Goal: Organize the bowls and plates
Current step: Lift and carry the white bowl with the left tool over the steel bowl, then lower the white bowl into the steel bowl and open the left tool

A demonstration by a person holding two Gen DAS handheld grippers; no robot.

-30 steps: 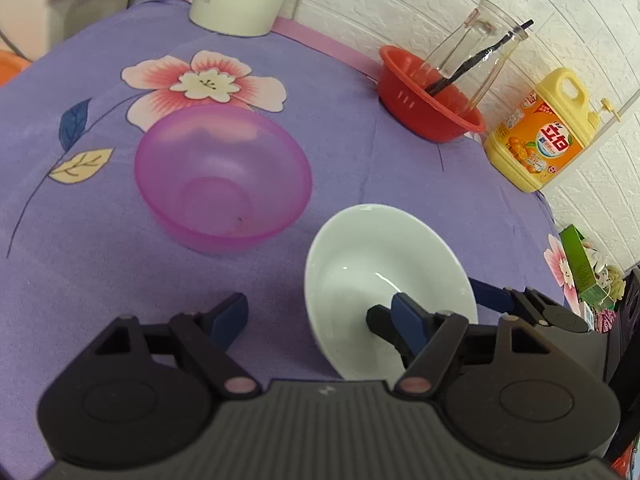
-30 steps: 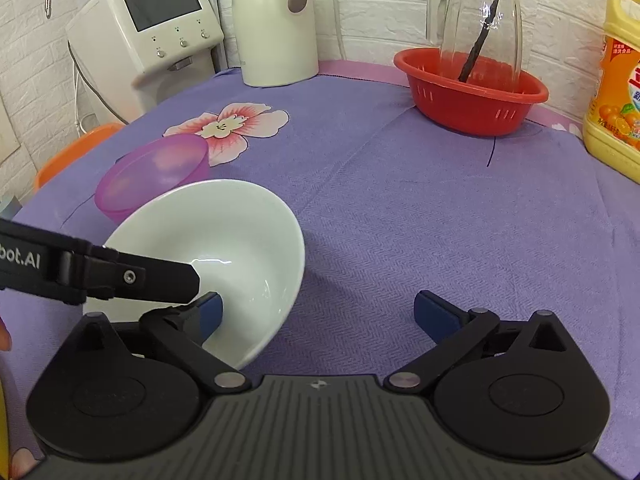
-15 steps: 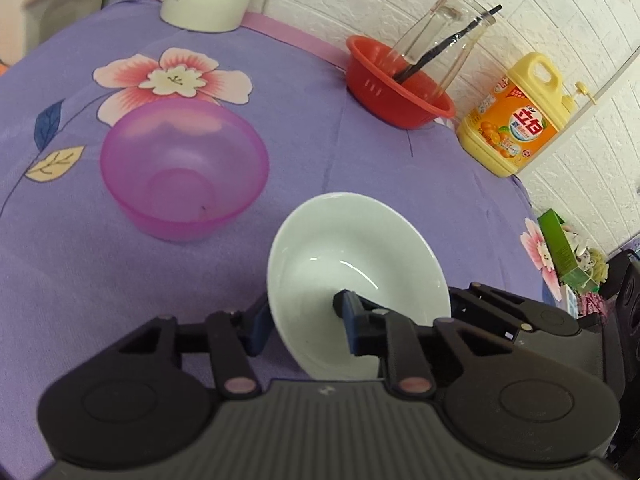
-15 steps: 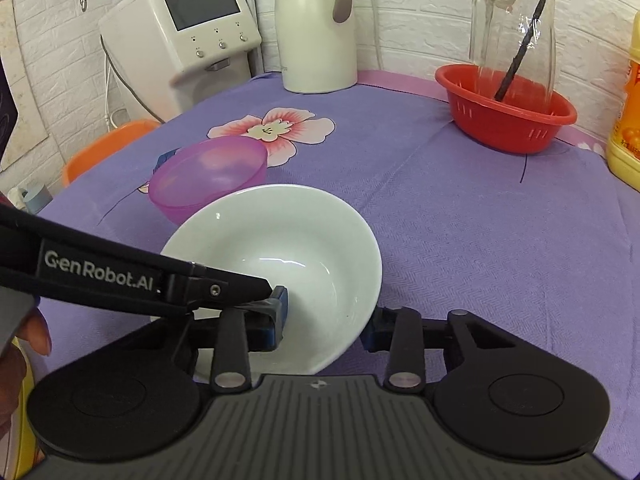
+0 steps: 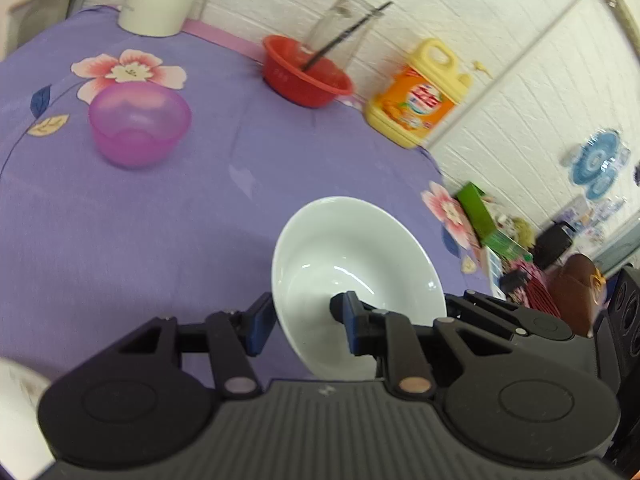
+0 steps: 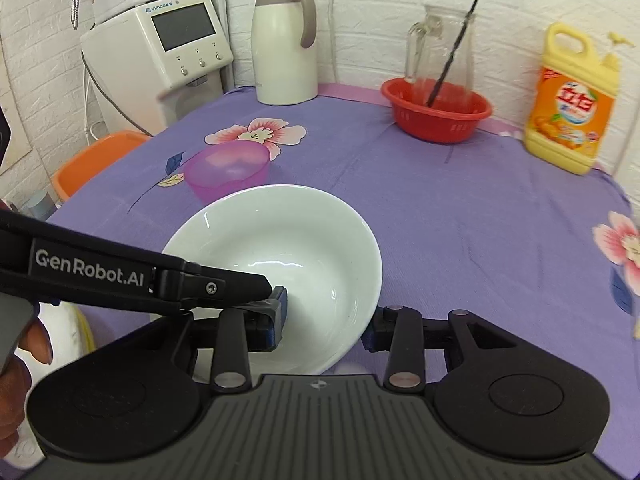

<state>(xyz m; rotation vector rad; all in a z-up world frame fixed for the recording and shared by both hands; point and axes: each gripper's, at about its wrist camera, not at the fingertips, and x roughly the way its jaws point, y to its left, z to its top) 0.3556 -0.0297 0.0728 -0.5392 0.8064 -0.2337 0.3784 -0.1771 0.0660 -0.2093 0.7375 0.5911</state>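
Note:
A white bowl (image 5: 356, 276) is held above the purple tablecloth by both grippers. My left gripper (image 5: 304, 320) is shut on its near-left rim, one finger inside and one outside. My right gripper (image 6: 324, 320) is shut on its near-right rim; the bowl shows large in the right wrist view (image 6: 280, 256). The left gripper's arm crosses the right wrist view at left (image 6: 120, 276). A translucent pink bowl (image 5: 138, 122) stands on the cloth further back, also in the right wrist view (image 6: 228, 170).
A red basket (image 6: 436, 114) with a glass jug (image 6: 438, 46) stands at the back, beside a yellow detergent bottle (image 6: 570, 100). A white thermos (image 6: 286, 40) and a water dispenser (image 6: 160, 60) stand at back left. An orange stool (image 6: 96, 158) is beyond the left table edge.
Both grippers closed on the white bowl's rim and have lifted it up and back toward me. The pink bowl stayed in place.

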